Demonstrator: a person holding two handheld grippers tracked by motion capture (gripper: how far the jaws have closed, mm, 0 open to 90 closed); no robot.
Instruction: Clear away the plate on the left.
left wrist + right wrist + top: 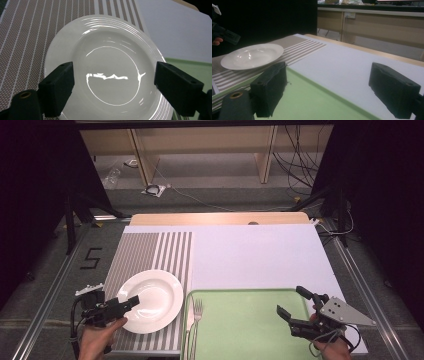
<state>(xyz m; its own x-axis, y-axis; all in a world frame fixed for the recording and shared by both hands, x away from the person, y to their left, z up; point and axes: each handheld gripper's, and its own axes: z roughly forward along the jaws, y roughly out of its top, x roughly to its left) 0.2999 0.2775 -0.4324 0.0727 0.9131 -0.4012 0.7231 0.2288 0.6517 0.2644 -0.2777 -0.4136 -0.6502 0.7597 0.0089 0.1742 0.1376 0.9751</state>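
fork (197,312), perhaps knife, on tray (250,330) beside plate (155,302)

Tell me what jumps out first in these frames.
The glossy white plate stands out, lying on the striped placemat at the table's near left. The left gripper hangs over its near-left rim, jaws open. To the right lies a pale green tray with a fork at its left edge, and the right gripper, also open, hovers over its right side.
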